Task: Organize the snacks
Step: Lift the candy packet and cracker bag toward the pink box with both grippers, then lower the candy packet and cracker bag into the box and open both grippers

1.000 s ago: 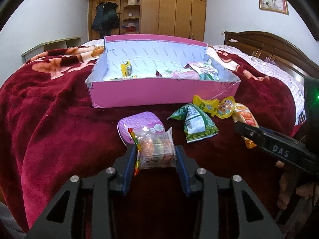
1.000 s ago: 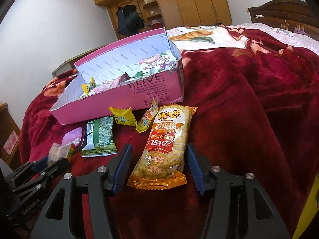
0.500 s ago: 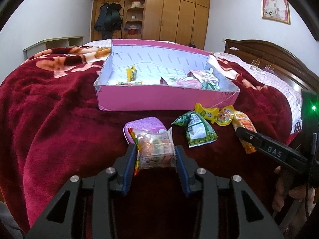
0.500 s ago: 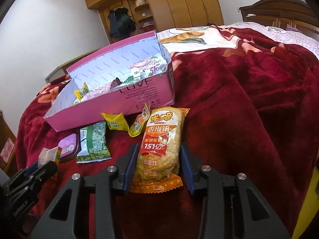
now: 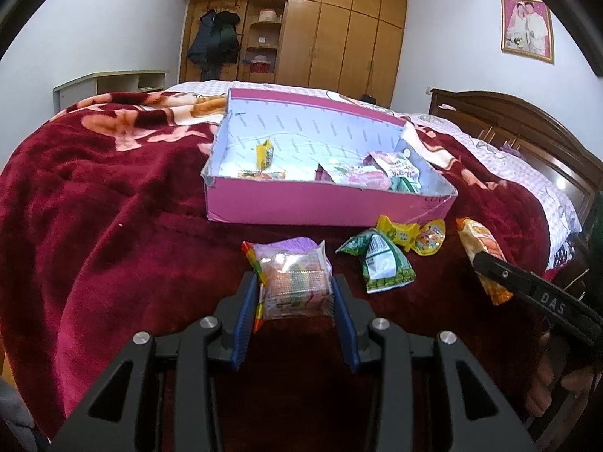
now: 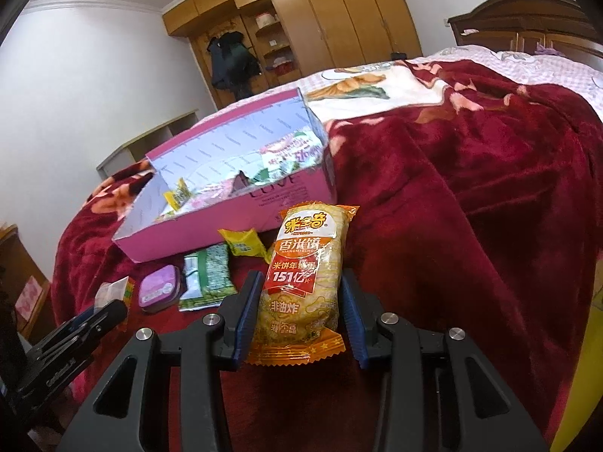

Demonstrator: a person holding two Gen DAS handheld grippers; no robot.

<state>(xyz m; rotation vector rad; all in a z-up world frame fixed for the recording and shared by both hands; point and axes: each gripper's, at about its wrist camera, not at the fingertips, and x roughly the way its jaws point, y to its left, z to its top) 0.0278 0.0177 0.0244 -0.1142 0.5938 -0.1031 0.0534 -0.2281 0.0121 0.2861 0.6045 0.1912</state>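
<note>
Holding a clear-wrapped pack of small sweets (image 5: 293,287) clamped between its blue pads, our left gripper (image 5: 294,301) hangs over the dark red plush blanket (image 5: 113,226). Our right gripper (image 6: 299,303) is clamped on a long yellow-and-orange rice cracker bag (image 6: 307,275). Near them on the blanket lie a green crinkled packet (image 5: 380,263), a small yellow packet (image 5: 399,231) and a purple tin (image 6: 158,292); whether they touch is hard to tell. Beyond sits the open pink cardboard box (image 5: 320,203), a few snacks inside.

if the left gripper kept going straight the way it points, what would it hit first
Probably the purple tin just beyond the clear snack pack that the left gripper holds, then the pink box; depth is unclear.
</note>
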